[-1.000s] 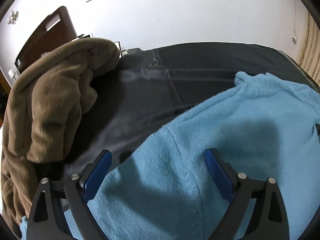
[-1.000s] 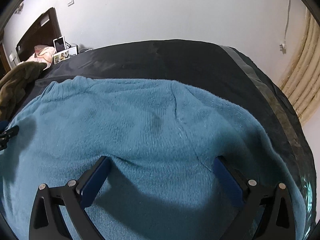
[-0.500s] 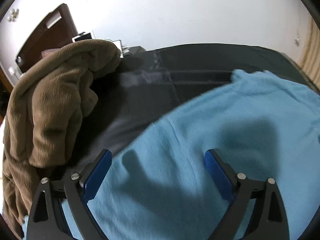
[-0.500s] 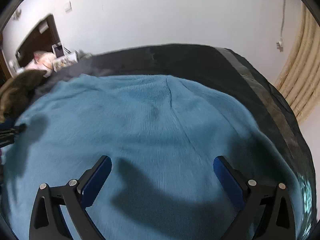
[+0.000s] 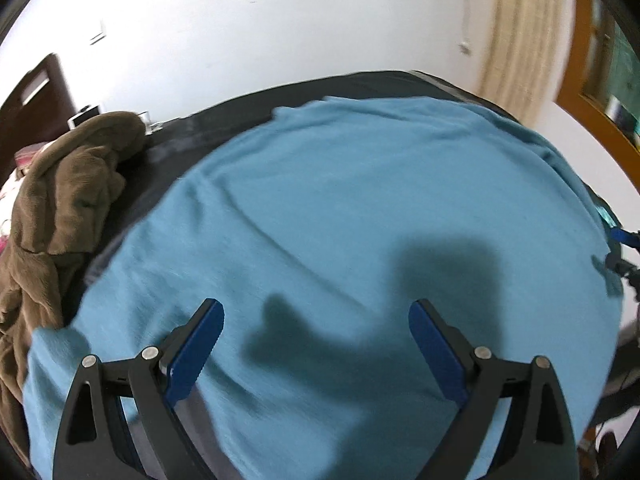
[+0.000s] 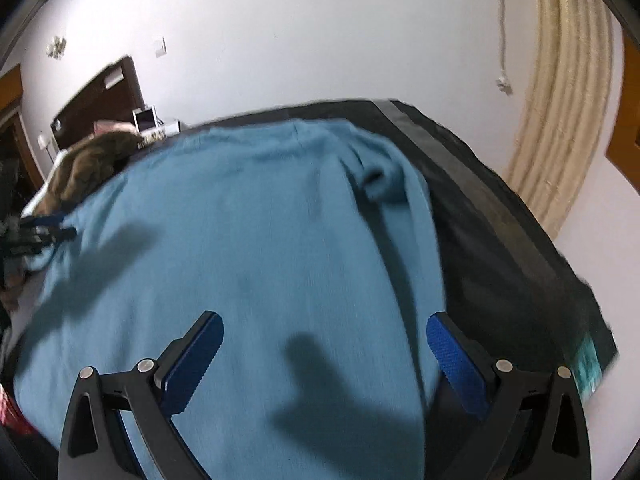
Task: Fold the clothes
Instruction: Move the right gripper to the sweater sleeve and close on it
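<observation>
Fleecy blue sweater [image 5: 360,208] lies flat beneath left gripper [image 5: 316,336] and right gripper [image 6: 324,344], both wide apart, empty.

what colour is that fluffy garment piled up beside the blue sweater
Brown. The fluffy garment shows best in the left wrist view, heaped left of the blue sweater.

No words, numbers, brand names or signs can be read in either view. In the right wrist view a small teal patch [image 6: 587,364] with a dark pattern sits on the black bed cover [image 6: 500,240] at the lower right of the frame, too blurred to tell whether it carries any writing. Small framed pictures or cards [image 6: 150,124] stand at the upper left, next to the dark headboard [image 6: 100,96], but they are too small and soft to make out any lettering.
</observation>
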Demonstrator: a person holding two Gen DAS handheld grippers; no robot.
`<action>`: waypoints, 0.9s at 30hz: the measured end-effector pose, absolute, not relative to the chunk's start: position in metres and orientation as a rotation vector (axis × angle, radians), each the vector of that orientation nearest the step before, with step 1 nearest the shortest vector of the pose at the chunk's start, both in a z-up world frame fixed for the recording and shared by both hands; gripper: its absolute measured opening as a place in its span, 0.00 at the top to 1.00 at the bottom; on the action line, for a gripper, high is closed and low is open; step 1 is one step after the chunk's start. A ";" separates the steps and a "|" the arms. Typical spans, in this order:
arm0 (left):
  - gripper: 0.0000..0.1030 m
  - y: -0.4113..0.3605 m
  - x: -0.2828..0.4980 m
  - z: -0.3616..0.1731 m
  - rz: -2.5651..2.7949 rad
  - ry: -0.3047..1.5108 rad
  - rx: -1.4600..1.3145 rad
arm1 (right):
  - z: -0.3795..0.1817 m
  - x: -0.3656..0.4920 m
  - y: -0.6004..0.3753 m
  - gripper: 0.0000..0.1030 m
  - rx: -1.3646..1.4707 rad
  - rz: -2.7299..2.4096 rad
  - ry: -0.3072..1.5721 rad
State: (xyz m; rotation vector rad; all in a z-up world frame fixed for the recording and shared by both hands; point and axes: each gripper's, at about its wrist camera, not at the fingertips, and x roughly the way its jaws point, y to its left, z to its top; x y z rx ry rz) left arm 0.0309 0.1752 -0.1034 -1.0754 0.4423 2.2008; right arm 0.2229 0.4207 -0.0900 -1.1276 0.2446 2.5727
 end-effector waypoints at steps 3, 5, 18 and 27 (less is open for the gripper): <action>0.07 0.185 0.051 -0.111 2.159 0.454 -1.073 | -0.099 0.247 0.416 0.00 -1.127 2.514 0.218; 0.07 0.192 0.059 -0.117 2.142 0.459 -1.089 | -0.102 0.261 0.418 0.00 -1.098 2.508 0.270; 0.05 0.179 0.078 -0.142 2.162 0.450 -1.110 | -0.094 0.308 0.469 0.00 -0.845 2.431 0.615; 0.01 0.155 0.075 -0.142 2.133 0.468 -1.103 | -0.098 0.289 0.482 0.36 -0.858 2.458 0.667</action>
